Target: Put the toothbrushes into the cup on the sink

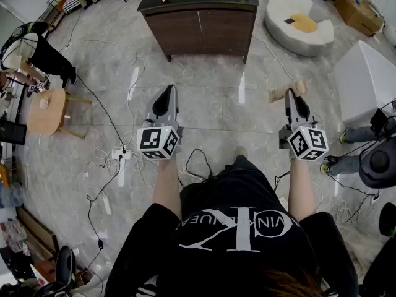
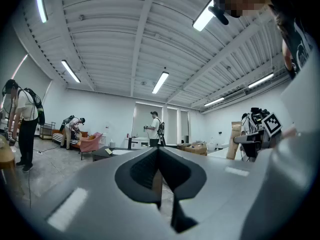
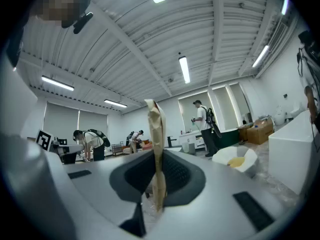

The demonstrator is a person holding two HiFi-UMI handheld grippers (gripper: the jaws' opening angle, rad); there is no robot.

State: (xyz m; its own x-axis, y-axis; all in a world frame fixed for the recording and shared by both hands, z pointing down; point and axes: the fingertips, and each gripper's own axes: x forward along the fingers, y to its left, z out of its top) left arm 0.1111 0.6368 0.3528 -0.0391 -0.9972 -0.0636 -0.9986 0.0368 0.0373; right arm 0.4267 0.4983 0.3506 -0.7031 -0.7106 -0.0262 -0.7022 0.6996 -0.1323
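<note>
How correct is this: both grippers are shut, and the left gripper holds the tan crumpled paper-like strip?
Wrong in one respect: the right gripper, not the left, holds the tan crumpled paper-like strip. The right gripper view shows its jaws closed on the strip. The left gripper is shut with nothing between its jaws, as the left gripper view shows. Both grippers are indeed shut.

The left gripper [image 2: 159, 154] held its jaws pressed together and empty, aimed across a room where a person in a white shirt [image 2: 155, 126] stood under ceiling lights [image 2: 160, 82].
</note>
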